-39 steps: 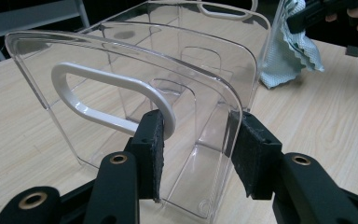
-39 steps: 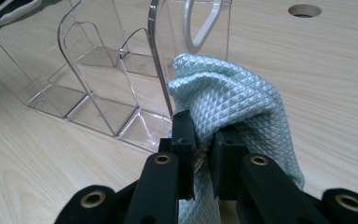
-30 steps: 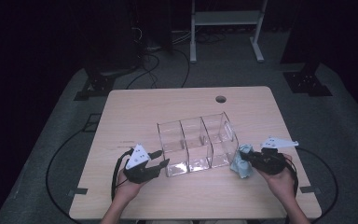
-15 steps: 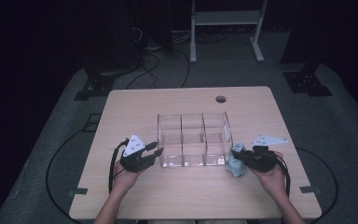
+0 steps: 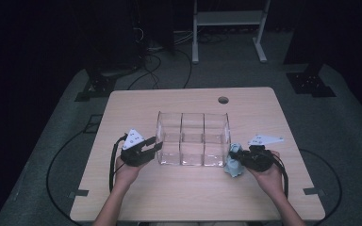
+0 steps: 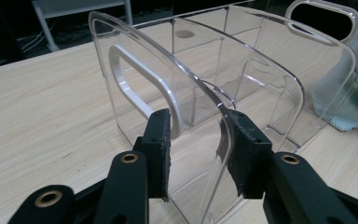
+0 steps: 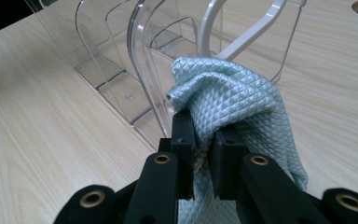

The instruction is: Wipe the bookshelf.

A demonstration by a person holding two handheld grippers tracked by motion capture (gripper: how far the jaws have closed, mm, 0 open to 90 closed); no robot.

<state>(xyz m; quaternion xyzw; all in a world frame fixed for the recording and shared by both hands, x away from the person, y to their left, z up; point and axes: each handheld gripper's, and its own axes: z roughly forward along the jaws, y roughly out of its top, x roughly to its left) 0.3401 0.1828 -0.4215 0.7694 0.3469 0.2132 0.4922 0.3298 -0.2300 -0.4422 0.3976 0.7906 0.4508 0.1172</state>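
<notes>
Your left gripper has its jaws clamped on the left end wall of the organizer, your right gripper pinches the cloth just beside its right end, so wiping looks barely begun.

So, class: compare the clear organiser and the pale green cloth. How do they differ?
The clear organiser is rigid and see-through; the pale green cloth is soft, opaque and quilted. The organiser stands upright on the table; the cloth hangs bunched. The left tool grips the organiser's end wall; the right tool pinches the cloth. Both are held.
</notes>
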